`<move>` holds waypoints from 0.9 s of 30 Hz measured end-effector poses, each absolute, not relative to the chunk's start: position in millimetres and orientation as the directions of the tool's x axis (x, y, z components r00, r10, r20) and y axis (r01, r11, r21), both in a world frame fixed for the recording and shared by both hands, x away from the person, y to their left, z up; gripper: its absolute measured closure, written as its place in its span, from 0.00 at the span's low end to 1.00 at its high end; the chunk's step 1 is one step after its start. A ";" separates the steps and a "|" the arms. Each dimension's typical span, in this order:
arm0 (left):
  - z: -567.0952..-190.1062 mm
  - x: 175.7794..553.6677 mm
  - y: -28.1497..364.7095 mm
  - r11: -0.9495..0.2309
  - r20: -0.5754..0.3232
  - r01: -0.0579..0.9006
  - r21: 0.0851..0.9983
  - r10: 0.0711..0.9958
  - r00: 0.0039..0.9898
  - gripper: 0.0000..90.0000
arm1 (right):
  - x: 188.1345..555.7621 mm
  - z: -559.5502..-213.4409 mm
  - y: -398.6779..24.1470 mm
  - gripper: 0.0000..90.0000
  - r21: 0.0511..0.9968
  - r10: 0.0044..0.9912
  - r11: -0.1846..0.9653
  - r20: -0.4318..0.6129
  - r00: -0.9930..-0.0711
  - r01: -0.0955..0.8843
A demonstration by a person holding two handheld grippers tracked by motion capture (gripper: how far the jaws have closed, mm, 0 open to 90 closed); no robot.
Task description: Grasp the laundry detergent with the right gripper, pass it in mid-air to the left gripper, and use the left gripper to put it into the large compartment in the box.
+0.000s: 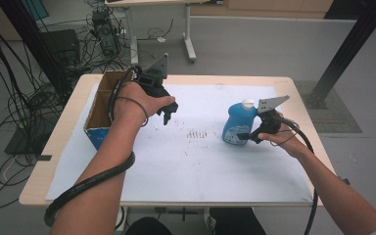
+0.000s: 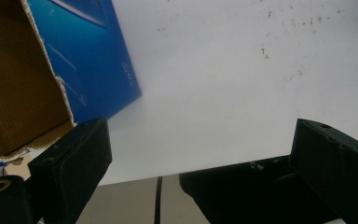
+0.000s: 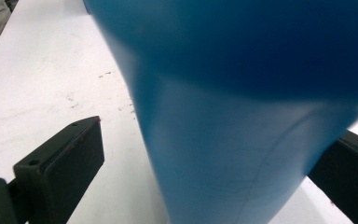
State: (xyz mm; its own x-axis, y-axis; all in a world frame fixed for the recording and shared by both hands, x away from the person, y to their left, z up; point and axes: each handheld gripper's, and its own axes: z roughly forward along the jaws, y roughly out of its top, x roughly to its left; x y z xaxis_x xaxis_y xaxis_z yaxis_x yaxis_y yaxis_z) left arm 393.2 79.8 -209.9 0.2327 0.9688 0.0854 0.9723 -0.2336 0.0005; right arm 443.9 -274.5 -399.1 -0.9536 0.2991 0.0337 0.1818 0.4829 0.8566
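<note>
While my right tool (image 1: 251,135) sits at the blue bottle (image 1: 239,125), its jaws are apart and stand on both sides of the bottle body — in the right gripper view the near jaw has a clear gap to the blue wall (image 3: 242,116), and the far jaw is partly hidden behind it, so I judge nothing is clamped yet. The bottle stands upright on the white sheet (image 1: 200,166) that covers the table (image 1: 49,161), right of the middle, with its white cap (image 1: 247,103) on top. Its long axis is vertical, and the tool comes to it from the side, low on the body. The next move turns on this: the bottle lies directly between the jaws, so only closing is needed, I think.

My left tool (image 1: 169,113) is well apart from the bottle, held above the sheet just beside the open cardboard box (image 1: 97,110) at the left edge of the table. Its jaws are wide apart with nothing between them — the left gripper view shows bare sheet and the blue side of the box (image 2: 93,60). The right hand is clearly the nearer one.

Count: one bottle, one box, two tools.
</note>
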 end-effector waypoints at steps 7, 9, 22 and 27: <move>-209.4 393.4 78.9 -0.239 0.087 0.971 -0.001 0.967 0.238 0.07 | 443.3 -398.2 -274.4 0.02 0.858 0.300 0.483 0.027 -0.953 0.176; -208.8 393.5 79.0 -0.240 0.087 0.971 0.002 0.967 0.239 0.07 | 443.1 -398.2 -273.9 0.02 0.858 0.299 0.483 0.025 -0.954 0.174; -207.5 392.7 78.2 -0.237 0.089 0.972 0.004 0.968 0.236 0.07 | 442.6 -398.0 -272.6 0.01 0.861 0.306 0.479 0.020 -0.952 0.172; -206.7 393.3 77.1 -0.243 0.091 0.970 0.007 0.966 0.242 0.07 | 442.4 -398.2 -272.0 0.01 0.859 0.313 0.482 0.017 -0.950 0.175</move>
State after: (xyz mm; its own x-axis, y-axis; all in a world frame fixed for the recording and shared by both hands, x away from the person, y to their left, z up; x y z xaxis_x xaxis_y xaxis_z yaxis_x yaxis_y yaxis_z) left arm 393.3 77.1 -206.7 0.2415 0.9661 0.0910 0.9700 -0.2432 0.0074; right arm 442.4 -272.0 -398.2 -0.9496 0.3129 0.0174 0.1745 0.4818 0.8587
